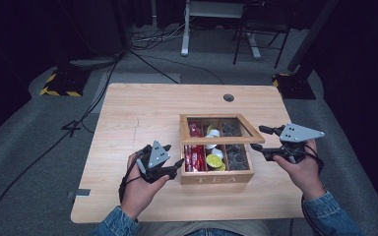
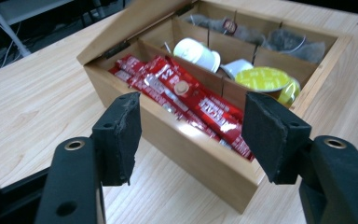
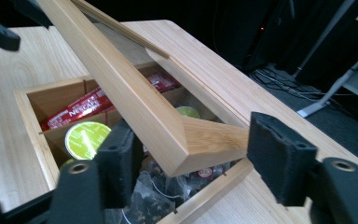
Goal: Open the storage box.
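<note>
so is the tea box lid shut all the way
No, the lid stands tilted up off the tea box, its free corner between the open jaws of the right tongs, and the red sachets show beneath it.

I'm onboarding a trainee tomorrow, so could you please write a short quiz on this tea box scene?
1. True or false: the lid is fully shut.
2. Which claw has its jaws around the lid's corner? A left B right
3. Fill in: the red sachets lie in the box's ____ compartment, seen from the high view.

Key: 1 false, it is half raised. 2 B. 3 left.
</note>
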`<state>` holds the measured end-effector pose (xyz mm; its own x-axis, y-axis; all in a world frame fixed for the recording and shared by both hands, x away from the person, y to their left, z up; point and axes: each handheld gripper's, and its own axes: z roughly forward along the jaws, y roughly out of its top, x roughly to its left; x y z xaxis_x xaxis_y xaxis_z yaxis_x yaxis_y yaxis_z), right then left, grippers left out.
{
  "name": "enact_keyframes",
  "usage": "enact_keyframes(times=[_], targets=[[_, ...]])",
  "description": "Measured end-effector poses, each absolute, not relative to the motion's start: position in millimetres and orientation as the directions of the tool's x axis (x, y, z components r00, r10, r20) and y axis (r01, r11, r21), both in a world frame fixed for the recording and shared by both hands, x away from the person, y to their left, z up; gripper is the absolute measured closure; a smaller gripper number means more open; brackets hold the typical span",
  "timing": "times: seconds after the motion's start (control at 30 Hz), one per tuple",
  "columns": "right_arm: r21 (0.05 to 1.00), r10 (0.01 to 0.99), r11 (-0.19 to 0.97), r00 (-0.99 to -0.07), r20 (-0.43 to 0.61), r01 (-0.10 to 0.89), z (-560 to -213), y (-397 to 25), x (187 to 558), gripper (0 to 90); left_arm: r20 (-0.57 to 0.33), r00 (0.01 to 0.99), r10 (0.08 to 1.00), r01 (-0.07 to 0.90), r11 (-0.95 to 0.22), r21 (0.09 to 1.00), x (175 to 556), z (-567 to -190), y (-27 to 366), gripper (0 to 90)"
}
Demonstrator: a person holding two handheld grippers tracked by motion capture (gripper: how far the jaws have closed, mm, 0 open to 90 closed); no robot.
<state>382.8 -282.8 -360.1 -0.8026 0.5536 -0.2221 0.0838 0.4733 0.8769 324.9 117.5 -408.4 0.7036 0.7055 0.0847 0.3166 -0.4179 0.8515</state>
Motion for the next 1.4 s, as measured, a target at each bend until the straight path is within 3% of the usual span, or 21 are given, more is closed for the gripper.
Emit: enact_keyframes(times=[0.57, 1.4], targets=[[0.909, 0.561, 0.409, -0.808, -0.182, 0.079, -332.7, -281.6, 411.0, 47.7, 0.060, 0.706, 0.706, 0.377, -0.446, 0.811, 331.9, -429.6, 126.1, 37.0], [0.939, 0.607, 0.335, -0.780, -0.153, 0.076, -306.1, -273.1, 460.0, 50.9, 0.041, 0.673, 0.739, 0.419, -0.426, 0.802, 335.4, -439.1, 140.1, 35.6]])
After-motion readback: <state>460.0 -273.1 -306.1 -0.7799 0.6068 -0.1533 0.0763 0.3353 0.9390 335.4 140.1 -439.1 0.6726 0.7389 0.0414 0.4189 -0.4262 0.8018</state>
